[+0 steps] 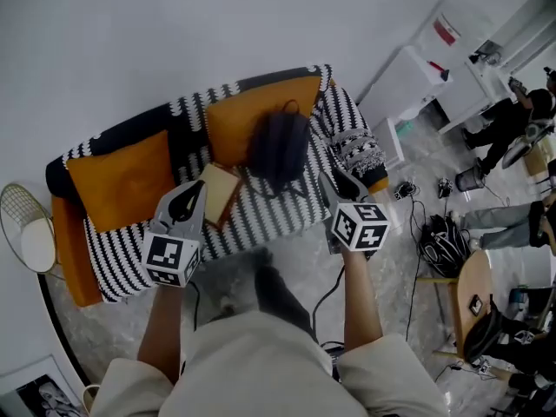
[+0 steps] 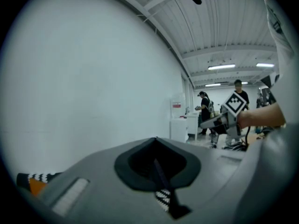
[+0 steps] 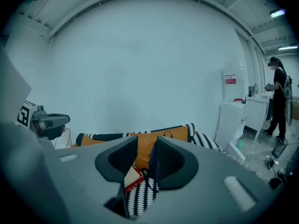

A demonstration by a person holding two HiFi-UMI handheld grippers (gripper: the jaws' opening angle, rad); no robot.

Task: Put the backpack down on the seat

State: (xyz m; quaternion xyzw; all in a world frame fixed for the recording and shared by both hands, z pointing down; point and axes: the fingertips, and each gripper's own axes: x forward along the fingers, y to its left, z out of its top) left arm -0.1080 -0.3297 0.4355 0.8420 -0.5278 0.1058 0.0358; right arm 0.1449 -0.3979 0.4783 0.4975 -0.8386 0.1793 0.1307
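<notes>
A dark backpack [image 1: 280,148] stands upright on the striped sofa seat [image 1: 269,220], leaning on an orange cushion [image 1: 239,115]. No gripper touches it. My left gripper [image 1: 186,201] hovers over the seat's front left part, jaws shut and empty [image 2: 156,164]. My right gripper [image 1: 344,184] hangs to the right of the backpack, near the sofa's right arm. Its jaws stand apart with nothing between them [image 3: 146,146]. Through that gap I see the cushion and the backpack's handle loop [image 3: 167,134]; the jaw hides the rest of the bag.
A tan book-like box [image 1: 219,194] lies on the seat left of the backpack. A second orange cushion [image 1: 122,181] sits at the sofa's left. A wire side table [image 1: 26,228] stands left, a white cabinet [image 1: 408,85] right. Cables and a dark bag [image 1: 443,241] lie on the floor.
</notes>
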